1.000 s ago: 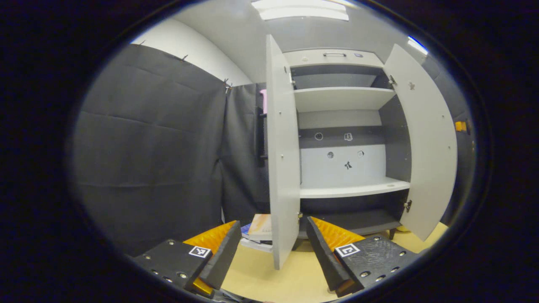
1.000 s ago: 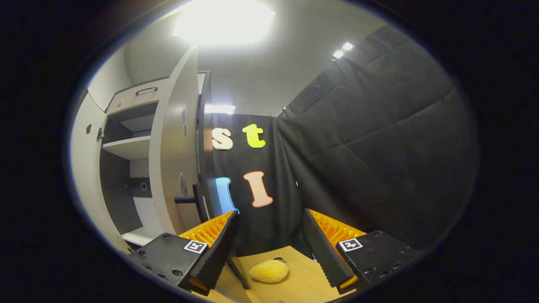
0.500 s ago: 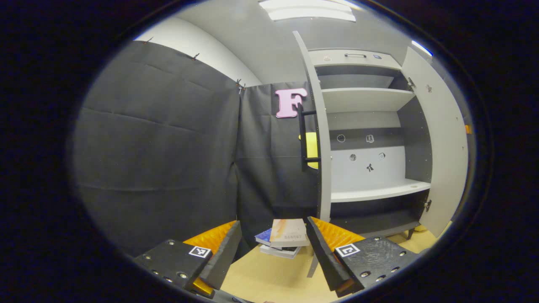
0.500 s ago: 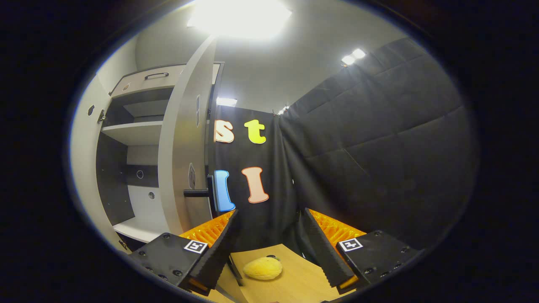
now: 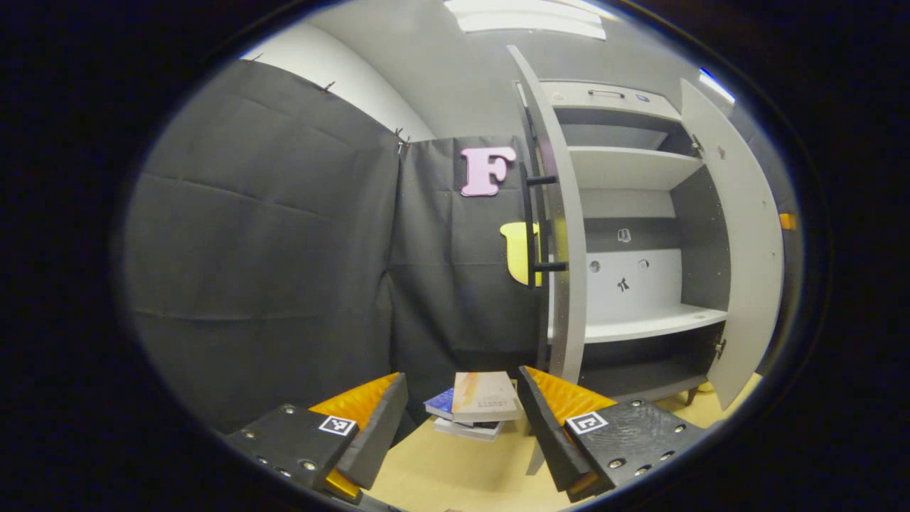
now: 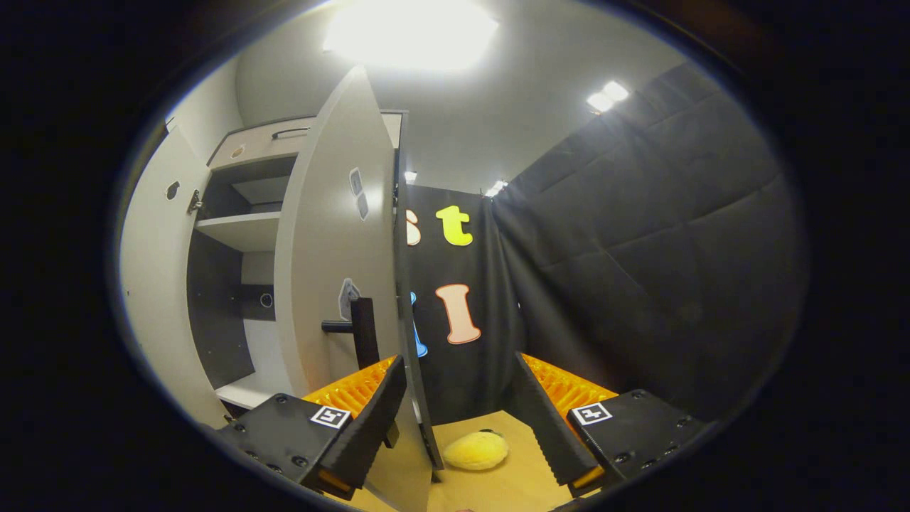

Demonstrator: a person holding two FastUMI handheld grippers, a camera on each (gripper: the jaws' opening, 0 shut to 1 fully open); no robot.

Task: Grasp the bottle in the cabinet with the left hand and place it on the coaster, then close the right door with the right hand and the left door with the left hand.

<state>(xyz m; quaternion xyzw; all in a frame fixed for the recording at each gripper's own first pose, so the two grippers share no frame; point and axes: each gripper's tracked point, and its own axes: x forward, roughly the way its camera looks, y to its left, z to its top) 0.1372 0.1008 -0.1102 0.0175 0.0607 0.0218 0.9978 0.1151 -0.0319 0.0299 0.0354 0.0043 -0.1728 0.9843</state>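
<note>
Ahead of my left claw [image 5: 458, 427], spread and holding nothing, I see the cabinet's left door [image 5: 561, 235] edge-on, partly open, its black handle [image 5: 532, 224] facing the cloth wall. Books [image 5: 478, 405] are stacked on the table [image 5: 455, 473]. My right claw [image 6: 458, 419], also spread, sits near the right door [image 6: 341, 242], above a yellow plush [image 6: 476, 451].

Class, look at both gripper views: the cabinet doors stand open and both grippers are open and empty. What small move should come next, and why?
Probably swing the right gripper leftward against the outer face of the right door, near its black handle, and push it toward the cabinet. That door is ajar, its edge lies between the open fingers, and the shelves look bare.
</note>
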